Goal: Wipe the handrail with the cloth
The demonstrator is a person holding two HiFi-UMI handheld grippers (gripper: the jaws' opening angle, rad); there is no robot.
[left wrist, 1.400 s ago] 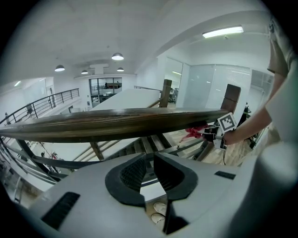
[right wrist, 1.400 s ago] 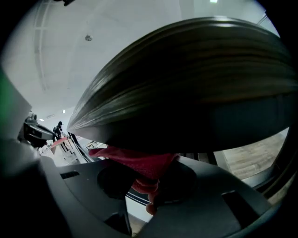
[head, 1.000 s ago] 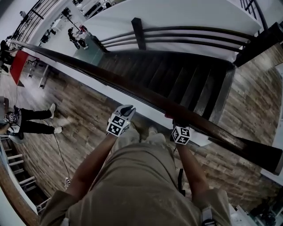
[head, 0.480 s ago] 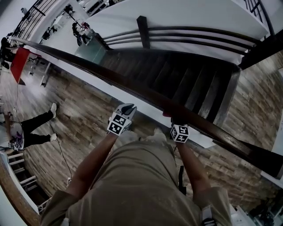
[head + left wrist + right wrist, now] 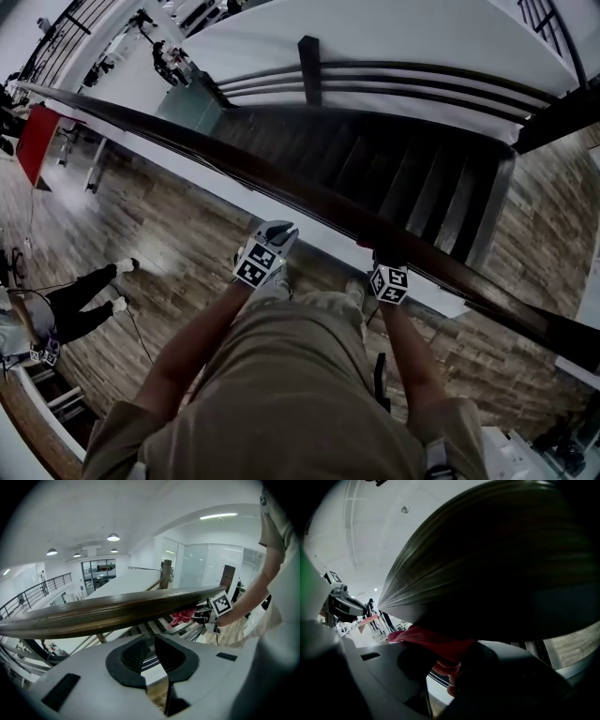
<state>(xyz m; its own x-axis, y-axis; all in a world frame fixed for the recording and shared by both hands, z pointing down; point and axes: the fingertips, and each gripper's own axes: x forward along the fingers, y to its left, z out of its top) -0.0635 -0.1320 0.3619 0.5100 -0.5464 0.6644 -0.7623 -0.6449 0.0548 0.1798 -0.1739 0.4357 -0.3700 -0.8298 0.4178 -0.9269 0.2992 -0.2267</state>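
Note:
A dark wooden handrail crosses the head view from upper left to lower right. My right gripper reaches up under it, shut on a red cloth that presses against the rail's underside. In the right gripper view the cloth bunches between the jaws of that gripper, right below the rail. My left gripper hovers beside the rail without touching it. Its jaws stand slightly apart with nothing between them. Its view shows the rail, the cloth and the right gripper.
Beyond the rail a dark staircase descends, with a post at its far side. A wood-plank floor lies below at left, where a person is on the floor. A red table stands at far left.
Both grippers have travelled along the handrail toward its upper-left end, the cloth staying under the rail. The person on the floor has shifted lower left in the view.

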